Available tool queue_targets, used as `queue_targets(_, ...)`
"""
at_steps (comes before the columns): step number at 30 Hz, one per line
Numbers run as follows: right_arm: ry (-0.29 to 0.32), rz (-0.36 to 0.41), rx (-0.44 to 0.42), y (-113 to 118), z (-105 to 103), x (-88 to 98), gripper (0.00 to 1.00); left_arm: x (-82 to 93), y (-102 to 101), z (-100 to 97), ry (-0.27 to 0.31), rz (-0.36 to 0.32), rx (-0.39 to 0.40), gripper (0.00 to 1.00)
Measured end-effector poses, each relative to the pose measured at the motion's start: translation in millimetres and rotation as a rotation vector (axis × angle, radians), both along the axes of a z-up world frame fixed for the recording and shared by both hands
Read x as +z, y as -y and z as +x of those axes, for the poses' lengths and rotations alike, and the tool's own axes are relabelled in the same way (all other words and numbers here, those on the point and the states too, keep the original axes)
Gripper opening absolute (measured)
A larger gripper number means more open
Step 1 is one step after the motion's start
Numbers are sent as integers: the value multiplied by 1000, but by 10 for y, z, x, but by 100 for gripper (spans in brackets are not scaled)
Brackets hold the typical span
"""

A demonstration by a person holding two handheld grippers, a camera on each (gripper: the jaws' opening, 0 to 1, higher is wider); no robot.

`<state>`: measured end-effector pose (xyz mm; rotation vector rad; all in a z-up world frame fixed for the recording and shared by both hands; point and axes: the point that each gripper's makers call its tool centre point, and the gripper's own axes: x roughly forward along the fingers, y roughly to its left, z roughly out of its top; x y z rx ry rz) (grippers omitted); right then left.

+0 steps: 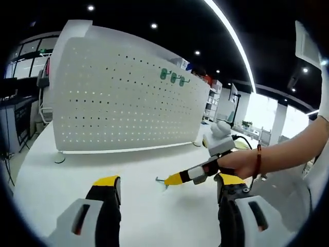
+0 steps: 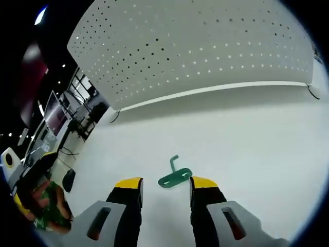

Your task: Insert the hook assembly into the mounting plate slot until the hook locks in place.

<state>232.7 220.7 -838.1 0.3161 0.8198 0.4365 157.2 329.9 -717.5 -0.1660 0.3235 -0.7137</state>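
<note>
Hook point(image 2: 175, 176), green metal with a bent tip, lies flat on the white table point(image 2: 247, 144) at lower centre, just ahead of our right gripper point(image 2: 166, 186), jaws released. We count three more green hooks point(image 1: 173, 77) on the pegboard point(image 1: 123, 103). Left gripper point(image 1: 169, 184) hovers, jaws spread.

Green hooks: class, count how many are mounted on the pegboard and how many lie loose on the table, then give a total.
Green hooks on the pegboard: 3
Green hook on the table: 1
Total: 4
</note>
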Motion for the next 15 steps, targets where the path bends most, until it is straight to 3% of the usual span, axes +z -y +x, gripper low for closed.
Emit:
queue_targets(7, -31, -7, -6, -31, 53, -56, 32, 23, -85, 8, 9, 0, 15, 77)
queue_targets(15, -92, 9, -16, -40, 71, -132, 19, 18, -115, 6, -1, -11, 23, 77)
